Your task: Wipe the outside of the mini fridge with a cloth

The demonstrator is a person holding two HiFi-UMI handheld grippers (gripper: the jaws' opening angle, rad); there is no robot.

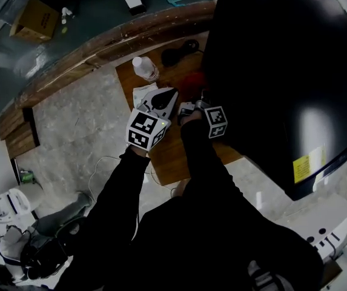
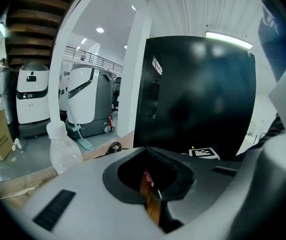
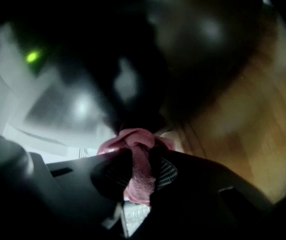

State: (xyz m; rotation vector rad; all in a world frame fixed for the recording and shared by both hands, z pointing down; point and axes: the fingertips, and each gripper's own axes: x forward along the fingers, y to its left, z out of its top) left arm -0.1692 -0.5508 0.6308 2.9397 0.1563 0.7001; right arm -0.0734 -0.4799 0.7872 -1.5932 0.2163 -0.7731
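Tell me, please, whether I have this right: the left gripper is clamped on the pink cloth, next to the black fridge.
The side is wrong: it is the right gripper that is clamped on the pink cloth, next to the black fridge. The right gripper view shows the cloth pinched between that gripper's jaws.

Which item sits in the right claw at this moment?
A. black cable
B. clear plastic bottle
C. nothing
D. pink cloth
D: the right gripper view shows the pink cloth pinched between the jaws of the right claw.
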